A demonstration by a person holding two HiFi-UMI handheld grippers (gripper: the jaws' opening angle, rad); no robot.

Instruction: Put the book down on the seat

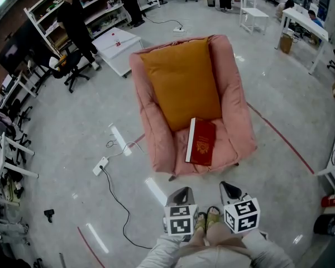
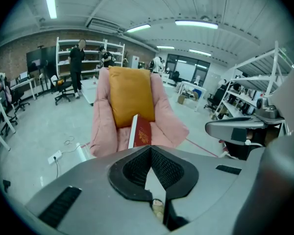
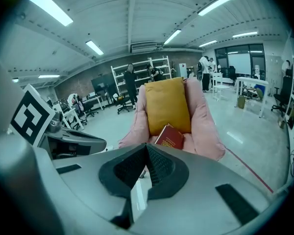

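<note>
As I read it off all three views, status now:
book: red book on the seat, toward its near edge; cover with gold emblem faces up, white page edge on the left.
book far end: at the lower edge of the orange cushion; I can't tell if it lies flat or is propped on it.
armchair: pink armchair, cushion leaning on its backrest.
left gripper: left gripper low and near, just in front of my feet, well apart from the book; its own view shows the jaws closed tip to tip, nothing between them.
right gripper: right gripper just beside the left one, pointed at the armchair; jaws closed as well, empty.
floor: white power strip with cable to the left of the armchair; red line running off to the right.
</note>
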